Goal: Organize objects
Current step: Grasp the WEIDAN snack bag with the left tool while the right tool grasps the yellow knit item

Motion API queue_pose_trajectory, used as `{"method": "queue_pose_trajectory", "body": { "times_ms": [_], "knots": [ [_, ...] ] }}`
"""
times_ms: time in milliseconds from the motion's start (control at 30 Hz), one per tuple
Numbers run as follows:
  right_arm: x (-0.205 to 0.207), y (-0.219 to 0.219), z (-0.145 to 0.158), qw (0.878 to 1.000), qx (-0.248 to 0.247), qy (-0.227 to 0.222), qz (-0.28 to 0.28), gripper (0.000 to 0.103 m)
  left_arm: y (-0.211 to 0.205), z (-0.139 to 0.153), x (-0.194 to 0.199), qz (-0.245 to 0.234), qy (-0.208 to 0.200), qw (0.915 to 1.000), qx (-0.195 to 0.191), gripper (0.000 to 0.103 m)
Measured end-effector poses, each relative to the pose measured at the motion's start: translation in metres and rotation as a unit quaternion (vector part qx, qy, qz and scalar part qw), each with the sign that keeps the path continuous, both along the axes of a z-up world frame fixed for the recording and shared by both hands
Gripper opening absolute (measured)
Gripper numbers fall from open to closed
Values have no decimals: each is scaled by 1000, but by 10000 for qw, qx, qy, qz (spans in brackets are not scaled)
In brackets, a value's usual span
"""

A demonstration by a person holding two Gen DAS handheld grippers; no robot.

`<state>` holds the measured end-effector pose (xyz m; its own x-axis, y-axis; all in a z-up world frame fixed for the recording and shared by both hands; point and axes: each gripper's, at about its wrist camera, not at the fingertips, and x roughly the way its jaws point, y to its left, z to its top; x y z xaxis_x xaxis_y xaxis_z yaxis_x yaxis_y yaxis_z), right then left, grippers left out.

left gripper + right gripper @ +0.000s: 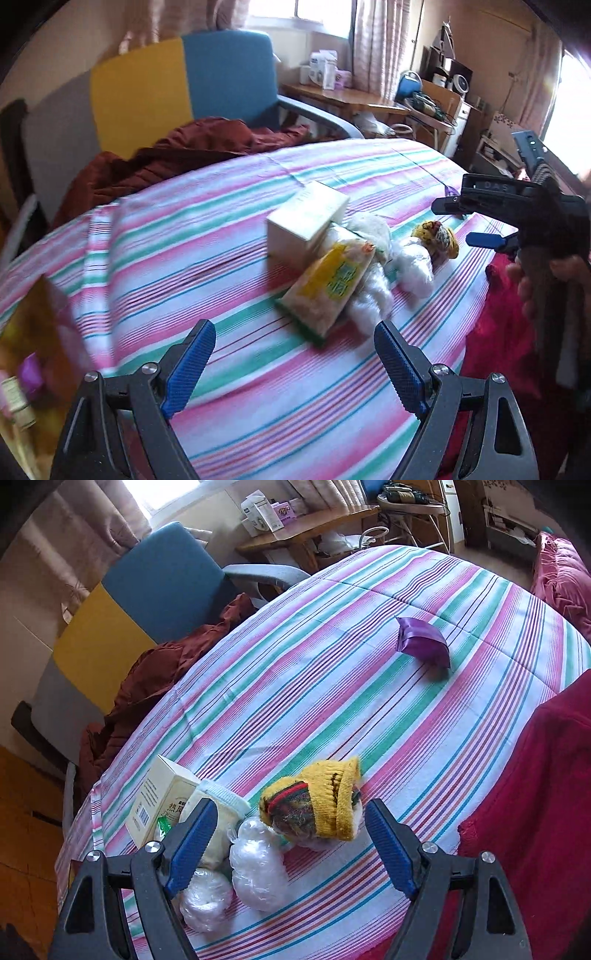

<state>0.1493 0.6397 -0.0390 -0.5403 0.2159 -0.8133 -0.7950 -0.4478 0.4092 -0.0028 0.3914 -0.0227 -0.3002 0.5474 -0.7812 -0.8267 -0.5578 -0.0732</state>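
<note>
On the striped bed (pixel 332 672), left to right: a stiff, light box (pixel 155 801) lying with its long axis running away, soft bagged cotton (pixel 258 864), and a squashy knit sock (pixel 325 801), best pinched mid-body. Left gripper (pixel 295 354) and right gripper (pixel 291 834) were both released.

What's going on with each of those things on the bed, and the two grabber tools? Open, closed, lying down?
Left gripper: open, empty.
Right gripper: open, empty.
Box: closed, lying down.
Yellow packet: sealed, leaning on box.
Yellow sock: rolled up.
Plastic bags: bunched, closed.
Purple pouch: sealed, apart from the pile.
</note>
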Motion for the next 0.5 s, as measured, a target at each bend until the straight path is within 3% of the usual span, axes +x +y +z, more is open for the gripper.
{"method": "queue_pose_trajectory", "body": {
  "times_ms": [333,500],
  "knots": [
    [-11,0,-11,9995,-143,-145,238,83,57,-38,-24,-352,-202,9987,-307,88],
    [-12,2,-14,9995,-137,-190,203,84,66,-47,-34,-420,-358,9982,-244,87]
  ]
}}
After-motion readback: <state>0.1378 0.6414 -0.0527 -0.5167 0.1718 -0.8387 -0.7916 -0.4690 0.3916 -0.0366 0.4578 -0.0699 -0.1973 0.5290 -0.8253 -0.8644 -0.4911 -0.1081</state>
